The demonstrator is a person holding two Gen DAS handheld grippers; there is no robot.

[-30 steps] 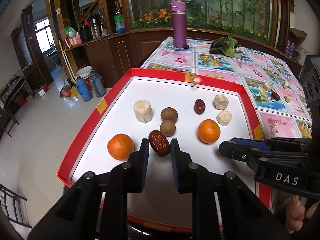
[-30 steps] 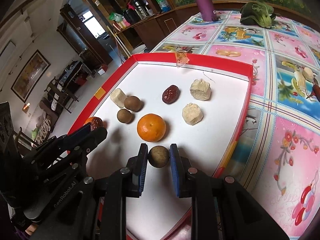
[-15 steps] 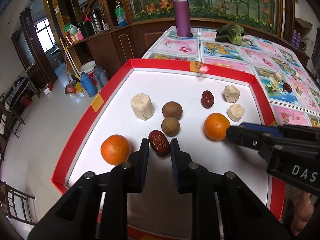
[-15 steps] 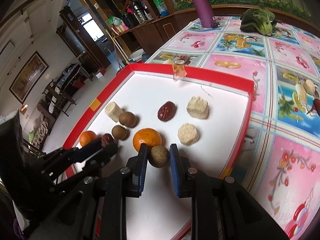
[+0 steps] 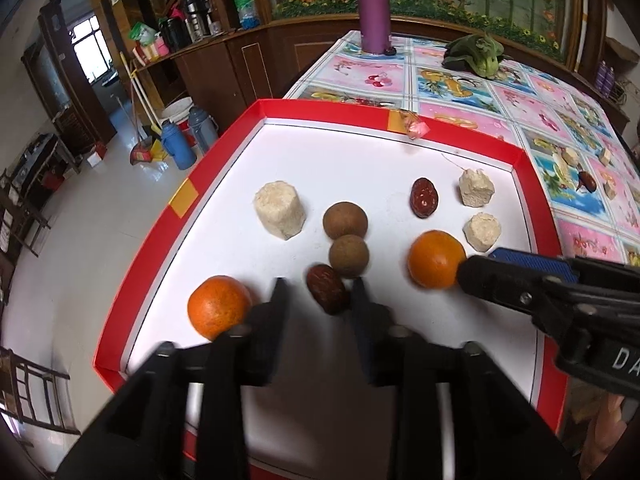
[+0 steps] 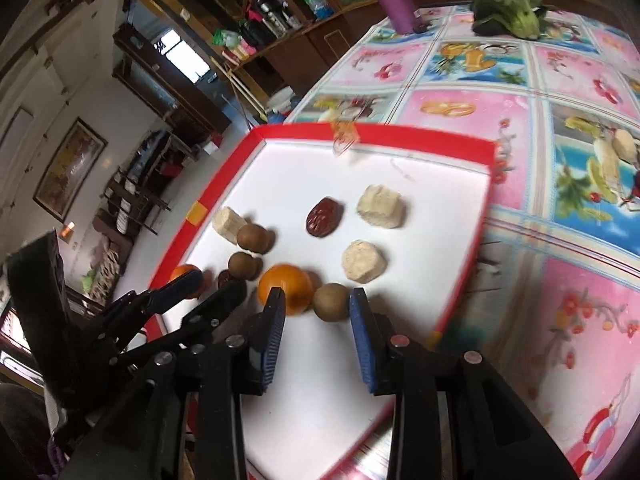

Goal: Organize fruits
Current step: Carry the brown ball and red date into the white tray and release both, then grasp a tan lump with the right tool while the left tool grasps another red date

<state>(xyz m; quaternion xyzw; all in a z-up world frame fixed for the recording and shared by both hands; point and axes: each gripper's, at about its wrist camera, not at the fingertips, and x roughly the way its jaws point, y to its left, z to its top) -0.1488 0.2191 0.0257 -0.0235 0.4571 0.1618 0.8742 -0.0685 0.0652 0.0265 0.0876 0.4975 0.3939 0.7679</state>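
Both grippers have spread since half a second ago. Left gripper [image 5: 320, 294] is wide, date [image 5: 327, 289] loose between its fingers on the white tray [image 5: 340, 160]. Right gripper [image 6: 317, 307] is wide, brown fruit [image 6: 330, 302] between its fingers, touching the orange [image 6: 285, 288]. Right view blurred.

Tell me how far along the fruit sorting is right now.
Partly done. In the red tray, two brown fruits touch as a pair. Nothing is gripped: the left gripper stands open around a date, the right gripper open around a third brown fruit beside an orange. Left, probably: the second orange, the other date and one pale chunk lie apart from their kind.
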